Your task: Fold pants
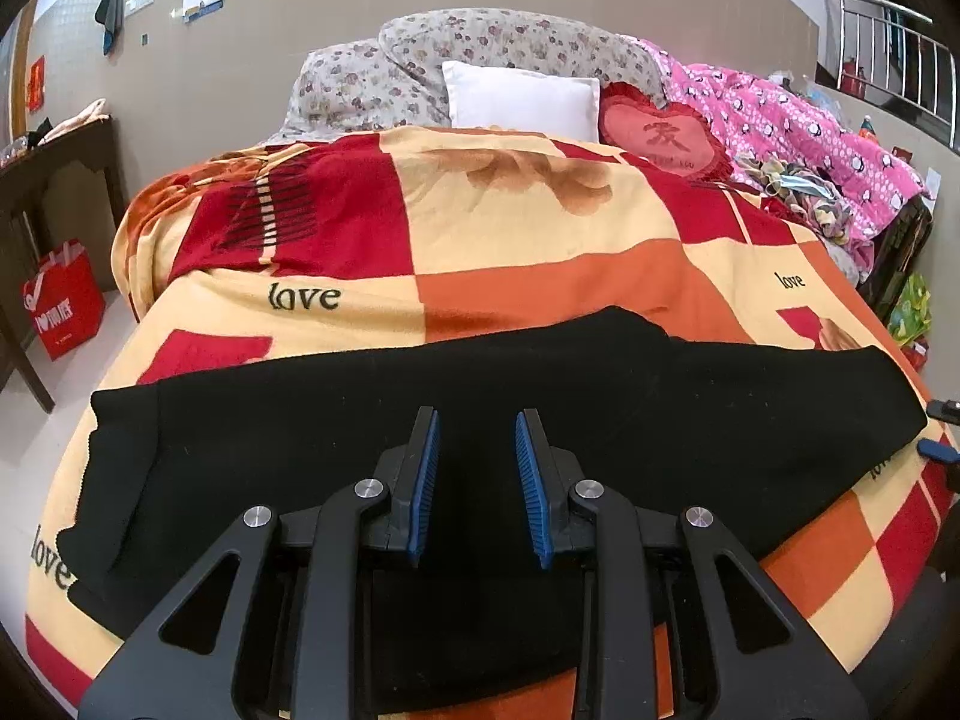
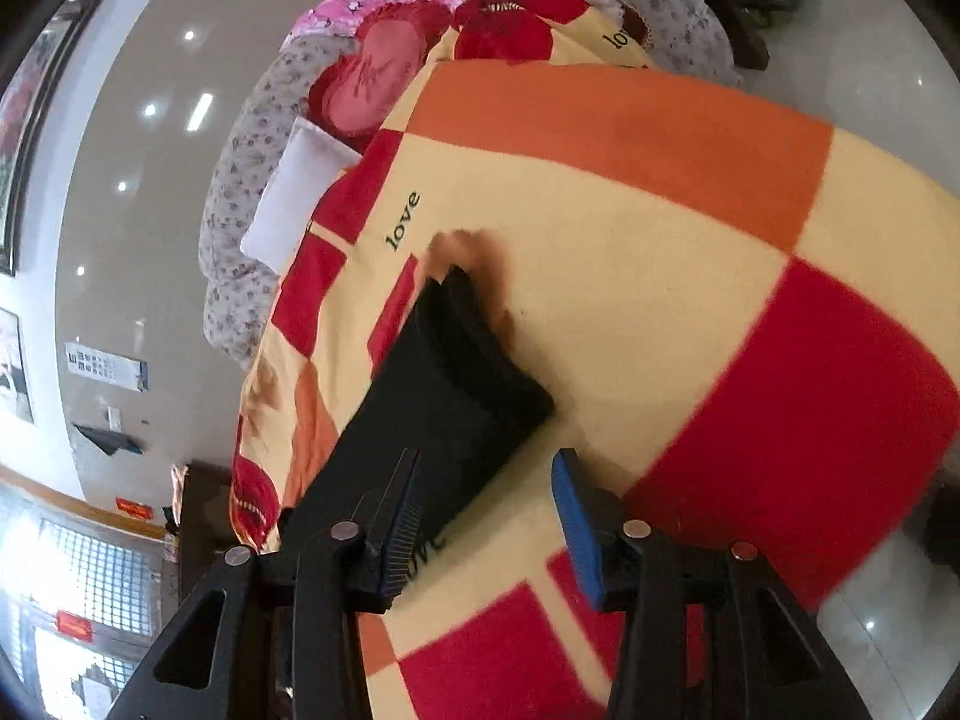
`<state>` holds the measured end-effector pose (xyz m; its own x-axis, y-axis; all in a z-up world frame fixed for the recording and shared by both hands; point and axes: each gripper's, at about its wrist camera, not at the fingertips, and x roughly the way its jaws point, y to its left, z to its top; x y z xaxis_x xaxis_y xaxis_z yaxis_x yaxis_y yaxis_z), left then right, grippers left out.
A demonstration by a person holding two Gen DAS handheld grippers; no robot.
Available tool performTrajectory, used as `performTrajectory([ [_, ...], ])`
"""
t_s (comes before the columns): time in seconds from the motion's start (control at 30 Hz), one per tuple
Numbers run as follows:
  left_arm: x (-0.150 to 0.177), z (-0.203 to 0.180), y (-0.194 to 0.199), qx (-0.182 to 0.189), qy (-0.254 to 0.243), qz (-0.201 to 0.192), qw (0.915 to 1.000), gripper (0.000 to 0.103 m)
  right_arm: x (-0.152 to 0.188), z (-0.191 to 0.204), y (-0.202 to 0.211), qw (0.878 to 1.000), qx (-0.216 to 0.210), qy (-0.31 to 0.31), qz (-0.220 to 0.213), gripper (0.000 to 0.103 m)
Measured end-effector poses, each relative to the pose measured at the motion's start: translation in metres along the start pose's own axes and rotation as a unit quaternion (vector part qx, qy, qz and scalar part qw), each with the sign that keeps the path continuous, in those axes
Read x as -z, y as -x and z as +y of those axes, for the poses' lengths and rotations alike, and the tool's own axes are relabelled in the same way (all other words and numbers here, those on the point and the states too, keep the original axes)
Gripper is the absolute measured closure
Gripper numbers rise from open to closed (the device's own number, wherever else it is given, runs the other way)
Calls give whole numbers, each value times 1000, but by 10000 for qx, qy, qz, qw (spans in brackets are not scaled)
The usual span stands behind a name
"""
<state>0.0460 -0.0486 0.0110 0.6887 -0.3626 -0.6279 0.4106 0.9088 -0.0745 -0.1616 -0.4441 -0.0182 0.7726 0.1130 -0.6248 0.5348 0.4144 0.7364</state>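
Black pants lie spread sideways across the near part of a bed, on a red, orange and cream checked blanket. My left gripper hangs just above the middle of the pants. Its blue pads are a little apart and nothing is pinched between them. In the right wrist view, which is rolled sideways, one end of the pants lies flat on the blanket. My right gripper is open just short of that end, with one finger over the cloth and the other over the blanket.
At the head of the bed are a white pillow, a red heart cushion, floral bedding and a pink quilt. A red bag and a dark wooden table stand on the floor to the left.
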Motion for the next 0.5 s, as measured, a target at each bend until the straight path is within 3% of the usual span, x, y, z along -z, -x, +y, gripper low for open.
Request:
performTrajectory([
  [0.23,1,1,-1,-43,36,53,10000,78,-18,0,-11,9998,-134,-113,87,61],
  [0.4,0,1,-2,-58,40,84,9999,78,-10,-17,0,9959,-433,-743,-278,62],
  [0.5,0,-1,-4,-96,20,118,9999,78,-11,-10,-5,9978,-480,-424,-179,62],
])
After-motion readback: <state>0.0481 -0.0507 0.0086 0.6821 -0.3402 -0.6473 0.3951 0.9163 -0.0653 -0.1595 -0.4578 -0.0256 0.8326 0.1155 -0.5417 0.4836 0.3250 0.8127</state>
